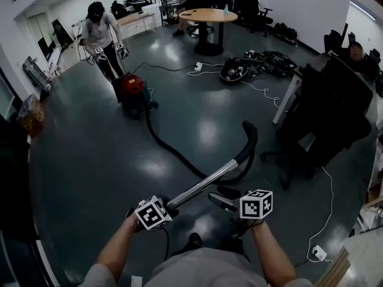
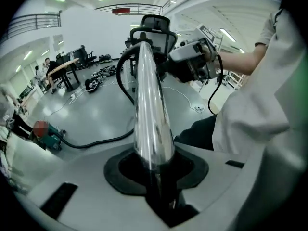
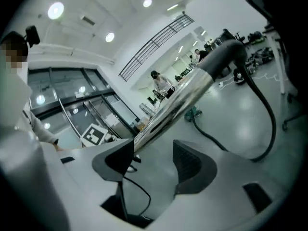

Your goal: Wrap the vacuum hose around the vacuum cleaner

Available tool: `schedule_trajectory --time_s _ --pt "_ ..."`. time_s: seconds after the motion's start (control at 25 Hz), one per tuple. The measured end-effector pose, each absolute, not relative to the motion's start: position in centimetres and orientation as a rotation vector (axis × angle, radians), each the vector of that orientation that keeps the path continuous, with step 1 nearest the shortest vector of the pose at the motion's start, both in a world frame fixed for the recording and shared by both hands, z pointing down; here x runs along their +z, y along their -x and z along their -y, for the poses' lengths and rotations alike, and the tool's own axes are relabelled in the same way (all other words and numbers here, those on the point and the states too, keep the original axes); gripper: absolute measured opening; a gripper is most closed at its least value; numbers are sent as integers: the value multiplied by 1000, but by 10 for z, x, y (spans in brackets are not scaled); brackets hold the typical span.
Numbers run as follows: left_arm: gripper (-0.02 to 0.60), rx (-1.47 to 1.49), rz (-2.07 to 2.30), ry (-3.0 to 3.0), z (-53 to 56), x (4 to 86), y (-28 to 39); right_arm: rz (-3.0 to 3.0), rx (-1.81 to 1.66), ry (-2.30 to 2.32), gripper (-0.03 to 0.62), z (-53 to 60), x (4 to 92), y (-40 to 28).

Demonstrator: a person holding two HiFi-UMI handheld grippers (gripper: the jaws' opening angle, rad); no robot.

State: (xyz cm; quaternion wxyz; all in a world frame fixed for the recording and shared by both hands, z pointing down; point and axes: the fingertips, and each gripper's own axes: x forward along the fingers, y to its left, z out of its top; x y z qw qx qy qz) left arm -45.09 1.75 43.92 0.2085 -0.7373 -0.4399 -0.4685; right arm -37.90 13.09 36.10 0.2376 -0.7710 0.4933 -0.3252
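The red vacuum cleaner [image 1: 133,91] stands on the floor at the upper left. Its black hose [image 1: 173,157] snakes toward me and loops up into a curved black handle [image 1: 249,141]. From the handle a shiny metal wand [image 1: 203,186] runs down to my left gripper [image 1: 169,205], which is shut on the wand [image 2: 151,114] near its lower end. My right gripper [image 1: 219,196] hovers just right of the wand, jaws open. In the right gripper view the wand [image 3: 178,102] passes over the left pad [image 3: 118,160], and nothing sits between the jaws of that gripper [image 3: 154,150].
Another person [image 1: 99,31] stands just behind the vacuum cleaner. A black office chair [image 1: 332,115] and desk stand at the right. A round table [image 1: 207,17] is at the back, cables and gear [image 1: 248,67] lie on the floor, and a power strip [image 1: 318,253] lies at the lower right.
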Motion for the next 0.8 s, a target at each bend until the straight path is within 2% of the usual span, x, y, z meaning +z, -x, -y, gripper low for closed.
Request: schedule_trajectory --time_s 0.12,0.64,0.68,0.72,0.8 --pt "121 -1332 1214 2157 -3 435 462 -1271 -826 1951 255 -86 359 372" --pt "121 -1312 1263 2377 9 425 473 -1195 -491 1714 253 17 313 339" --pt "121 -1312 1280 2399 7 423 473 -1178 -485 1726 230 21 310 336" --pt "121 -1314 1298 2426 5 421 473 -1154 -486 1741 93 22 308 333" --pt "121 -1312 1326 2478 1 418 472 -1124 -504 1754 61 24 307 328"
